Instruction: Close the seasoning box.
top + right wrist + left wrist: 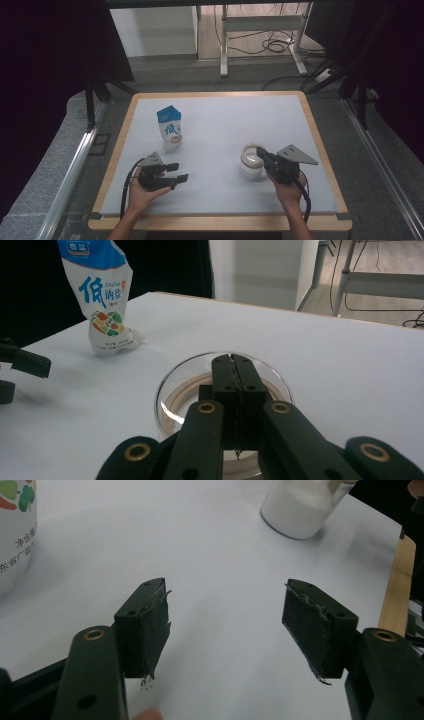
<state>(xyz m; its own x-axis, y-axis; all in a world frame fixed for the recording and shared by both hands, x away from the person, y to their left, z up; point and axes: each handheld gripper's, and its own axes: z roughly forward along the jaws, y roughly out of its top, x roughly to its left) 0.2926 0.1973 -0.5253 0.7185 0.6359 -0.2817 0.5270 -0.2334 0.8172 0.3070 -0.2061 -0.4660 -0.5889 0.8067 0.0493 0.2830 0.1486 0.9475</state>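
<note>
In the high view, a white table (220, 125) with a pale wooden rim stood on a grey floor. A white and blue salt bag (169, 128) stood upright toward its far left, and a glass jar (251, 161) holding something white stood toward the near right. The left gripper (179, 172) lay low near the table's near left, held by a hand, jaws apart with nothing between them, well short of the bag. The right gripper (261, 154) reached over the jar's mouth, its body covering the jar's near right side; from up there its jaw gap was too small to read. Dark curtains flanked the scene, and a metal desk frame and loose cables lay beyond on the floor.

In the left gripper view, the two padded fingers (150, 625) stood wide apart over bare white tabletop. The salt bag (15, 530) was cut off at the left edge, only printed characters and a bit of green showing. The jar (300, 505) was cut off at the top, its white contents plain here through the glass.

In the right gripper view, the jaws were pressed together, gripping nothing, their tips (233, 360) over the open mouth of the jar (175, 385). The jar's near rim was hidden behind the gripper. The bag (102, 300) showed its crumpled base and large blue print, its top cut off. The left gripper's (22, 372) finger ends entered at the left edge.
</note>
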